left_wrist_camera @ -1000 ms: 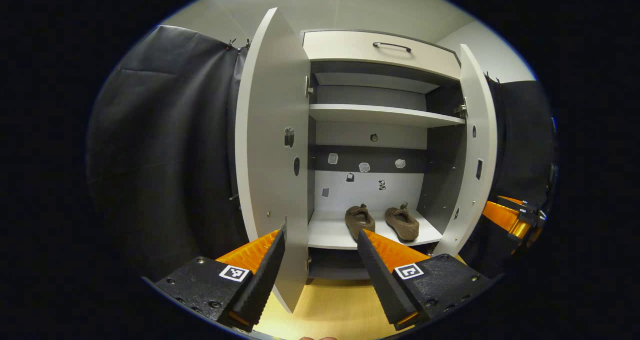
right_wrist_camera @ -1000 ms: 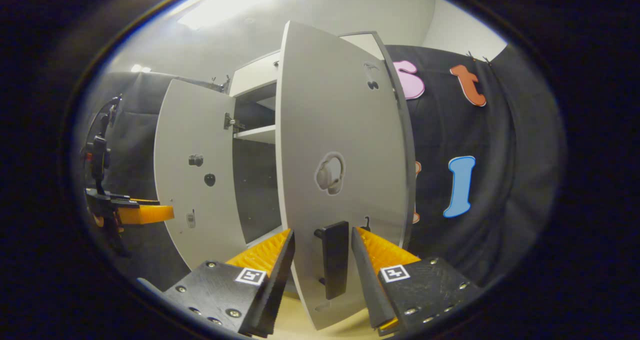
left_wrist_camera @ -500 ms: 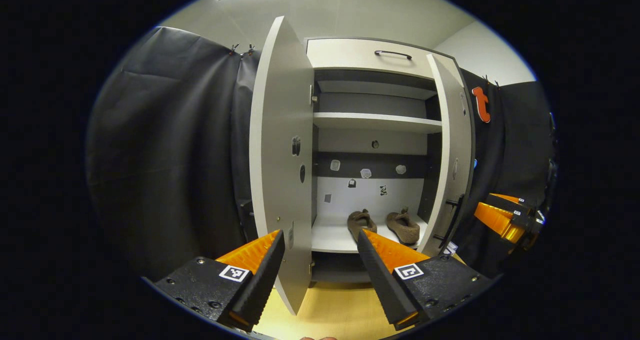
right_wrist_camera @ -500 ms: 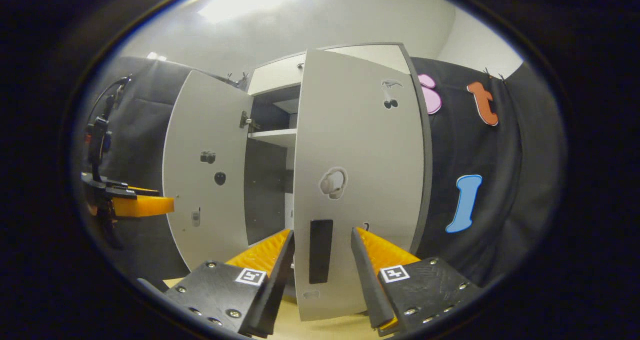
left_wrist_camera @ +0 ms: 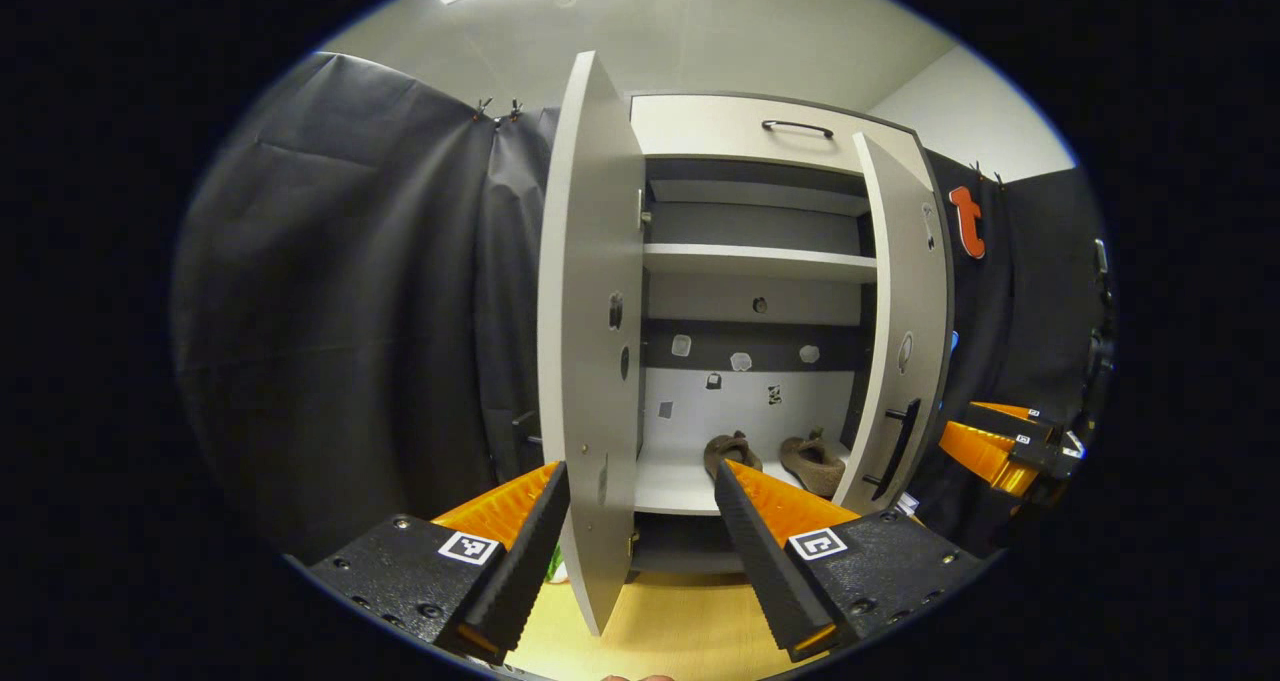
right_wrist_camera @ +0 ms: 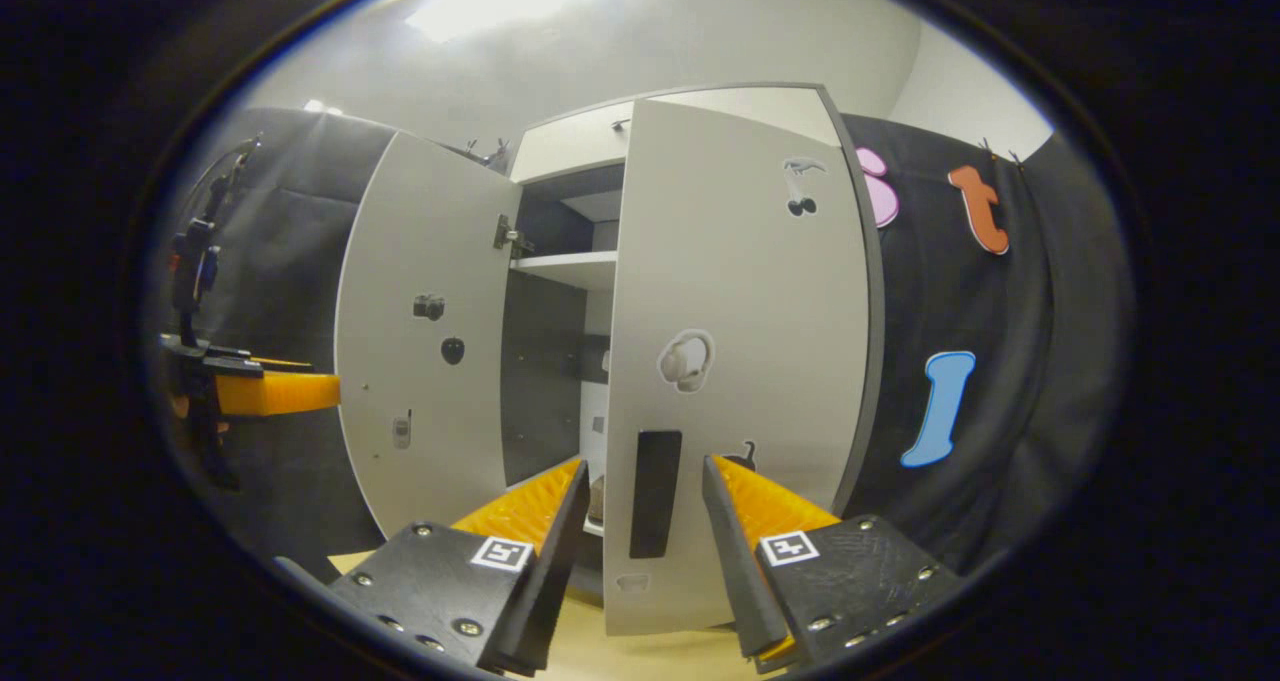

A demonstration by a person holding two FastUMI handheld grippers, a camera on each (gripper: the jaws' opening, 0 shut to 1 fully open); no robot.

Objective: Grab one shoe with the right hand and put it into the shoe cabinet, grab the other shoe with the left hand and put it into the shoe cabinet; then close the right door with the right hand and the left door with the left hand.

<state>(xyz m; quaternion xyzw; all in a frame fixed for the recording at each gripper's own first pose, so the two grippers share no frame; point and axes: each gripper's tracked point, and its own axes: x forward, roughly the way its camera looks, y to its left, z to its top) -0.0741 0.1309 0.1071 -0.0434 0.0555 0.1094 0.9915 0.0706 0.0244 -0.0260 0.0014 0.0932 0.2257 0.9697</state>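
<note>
Two fuzzy brown shoes (left_wrist_camera: pixel 775 458) are seen on the smooth white cabinet shelf (left_wrist_camera: pixel 672 483); both grippers' ridged orange fingers (left_wrist_camera: pixel 790 506) (right_wrist_camera: pixel 520 511) are spread, empty.

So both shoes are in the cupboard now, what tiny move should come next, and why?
Probably keep pushing the right door inward with the right gripper. Both shoes sit on the bottom shelf, yet that door stands only partly closed, its black handle between the open fingers. The left door hangs wide open for afterwards.
</note>
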